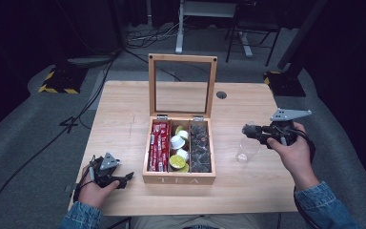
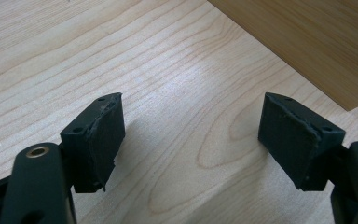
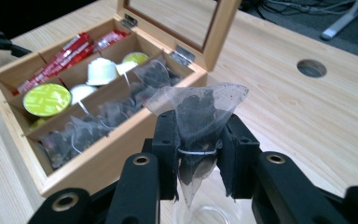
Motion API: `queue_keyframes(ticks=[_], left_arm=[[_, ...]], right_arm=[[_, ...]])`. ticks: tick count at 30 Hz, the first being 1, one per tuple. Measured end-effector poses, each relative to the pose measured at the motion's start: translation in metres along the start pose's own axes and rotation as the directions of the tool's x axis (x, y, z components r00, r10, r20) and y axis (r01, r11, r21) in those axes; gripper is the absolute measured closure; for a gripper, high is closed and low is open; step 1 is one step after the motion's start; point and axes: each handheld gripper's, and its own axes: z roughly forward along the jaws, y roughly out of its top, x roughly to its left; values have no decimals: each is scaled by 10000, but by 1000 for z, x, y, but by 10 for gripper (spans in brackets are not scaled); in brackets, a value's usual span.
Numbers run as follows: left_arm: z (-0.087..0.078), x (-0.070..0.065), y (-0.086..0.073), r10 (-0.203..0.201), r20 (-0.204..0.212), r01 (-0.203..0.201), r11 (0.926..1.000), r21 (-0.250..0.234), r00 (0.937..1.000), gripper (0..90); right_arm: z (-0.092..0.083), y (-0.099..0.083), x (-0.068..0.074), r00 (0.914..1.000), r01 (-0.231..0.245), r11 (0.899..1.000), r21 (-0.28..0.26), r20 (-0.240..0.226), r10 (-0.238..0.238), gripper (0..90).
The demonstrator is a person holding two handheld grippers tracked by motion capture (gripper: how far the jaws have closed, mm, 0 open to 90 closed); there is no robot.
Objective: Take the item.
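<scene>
**Now: tea bag pinched above the glass**

The right gripper (image 3: 196, 154) has its jaws clamped on a mesh tea bag (image 3: 198, 116), held just above the clear glass (image 1: 246, 150) beside the open tea box (image 1: 178, 177). The left gripper (image 2: 191, 140) rests on the table (image 2: 182, 70), jaws apart and holding nothing.
</scene>
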Motion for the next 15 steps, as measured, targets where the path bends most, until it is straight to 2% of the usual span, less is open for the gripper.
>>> queue_keyframes(ticks=[9,15], left_arm=[[2,0,2,-8,-23,8,10000,29,10000,216],[3,0,2,-20,-45,20,10000,3,10000,207]], right_arm=[[0,-13,-10,9988,-321,9976,616,377,298,705],[4,-20,-12,9985,-439,9920,1187,375,397,703]])
